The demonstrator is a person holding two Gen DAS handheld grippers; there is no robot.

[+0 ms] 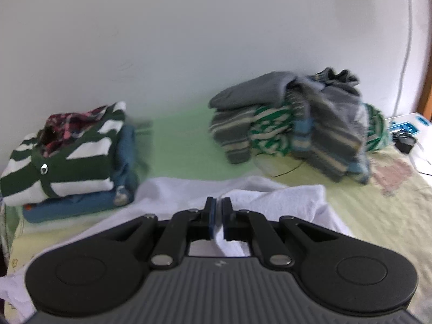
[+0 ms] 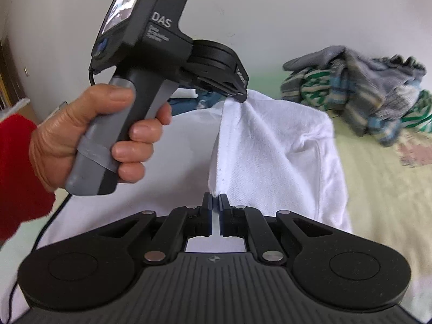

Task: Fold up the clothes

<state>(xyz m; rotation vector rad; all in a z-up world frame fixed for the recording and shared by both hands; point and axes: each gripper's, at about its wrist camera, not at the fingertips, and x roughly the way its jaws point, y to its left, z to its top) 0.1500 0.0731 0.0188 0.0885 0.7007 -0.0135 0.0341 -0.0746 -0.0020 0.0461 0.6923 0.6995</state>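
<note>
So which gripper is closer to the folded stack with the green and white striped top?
Left. The left gripper pinches the white garment just in front of that folded stack; the right gripper grips the same edge further back.

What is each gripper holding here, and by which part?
Both pinch the white garment along one raised fold edge: the left gripper at its far end, the right gripper at its near end.

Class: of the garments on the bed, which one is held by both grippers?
The plain white garment; the striped ones sit untouched in the folded stack and the loose heap.
</note>
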